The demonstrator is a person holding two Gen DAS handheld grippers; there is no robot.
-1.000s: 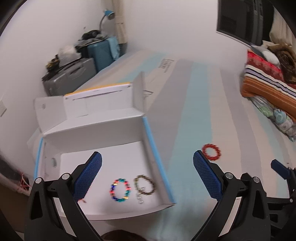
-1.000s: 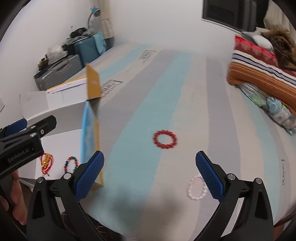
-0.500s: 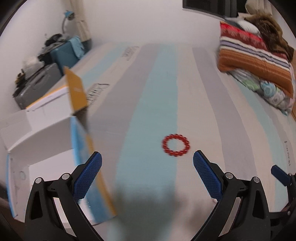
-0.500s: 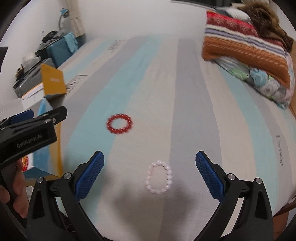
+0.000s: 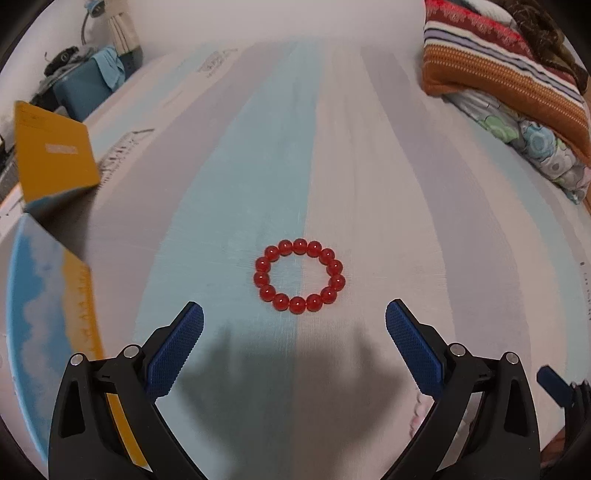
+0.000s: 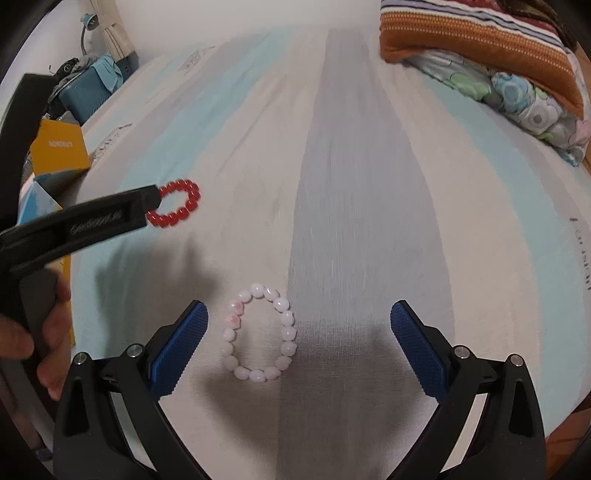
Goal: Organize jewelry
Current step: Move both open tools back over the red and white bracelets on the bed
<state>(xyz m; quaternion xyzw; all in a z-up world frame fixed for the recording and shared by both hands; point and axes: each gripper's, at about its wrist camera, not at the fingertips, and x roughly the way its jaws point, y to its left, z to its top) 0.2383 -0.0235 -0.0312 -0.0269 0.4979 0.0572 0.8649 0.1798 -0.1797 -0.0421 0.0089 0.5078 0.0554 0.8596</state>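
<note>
Left gripper (image 5: 294,326) spread wide above striped bedsheet (image 5: 369,184), red bead bracelet (image 5: 299,275) flat just beyond the blue pads (image 5: 173,350), yellow-and-blue box (image 5: 51,229) at left.

Red bracelet (image 5: 299,275): glossy, smooth round beads. Pink bracelet (image 6: 260,333): pale faceted beads, soft sheen. Bedsheet (image 5: 332,166): matt woven cloth. Gripper fingers (image 6: 179,345): rough knurled blue pads, black matt plastic. Box (image 5: 55,155) at 9 o'clock: smooth cardboard.

Striped bed sheet (image 5: 332,155) in pale blue, grey and cream filling the view. Folded blankets (image 5: 509,74) piled at two o'clock. Blue suitcase (image 5: 83,86) and desk lamp (image 6: 88,22) against white wall (image 5: 258,22) at ten o'clock.
</note>
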